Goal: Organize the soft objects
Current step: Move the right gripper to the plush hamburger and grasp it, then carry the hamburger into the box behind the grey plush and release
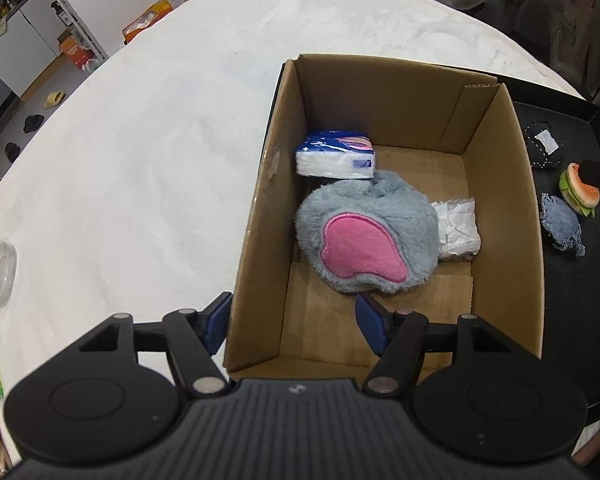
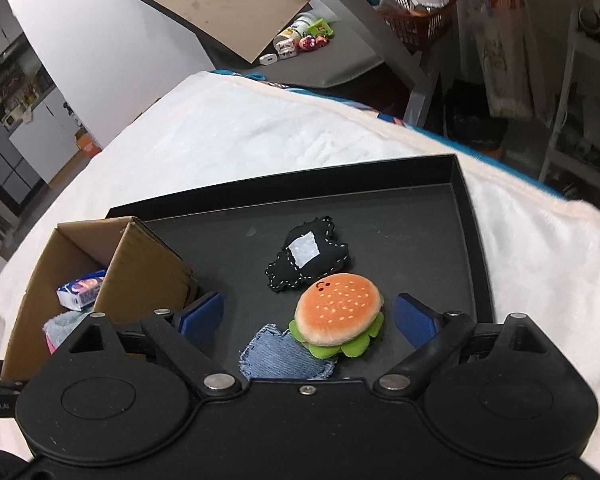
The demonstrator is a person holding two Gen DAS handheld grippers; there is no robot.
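Burger plush (image 2: 339,314): lies bun-up on the black tray (image 2: 466,216), touching the denim patch (image 2: 286,356) on its near-left and the black stitched pouch (image 2: 307,260) just behind it
Right gripper (image 2: 310,318): spread wide and holding nothing; its blue pads (image 2: 414,320) stand either side of the burger, clear of it
Key relation: the burger sits straight ahead between the right jaws, a little toward the right pad, its wider axis running roughly across the gap; I judge the right hand far the nearer one for this pick
Left gripper (image 1: 294,322): also wide open and empty, straddling the near-left wall of the cardboard box (image 1: 496,184)
Box contents: grey-and-pink furry plush (image 1: 366,236) in the middle, tissue pack (image 1: 334,160) behind it, clear bag of white pieces (image 1: 458,226) just beside it on the right
Where things go: probably into the box, which stands on the tray's left part
Hard to tell: the denim patch's near edge is cut off by the right gripper body; how high the pads hang above the tray floor is unclear; in the left view a dark finger covers part of the burger
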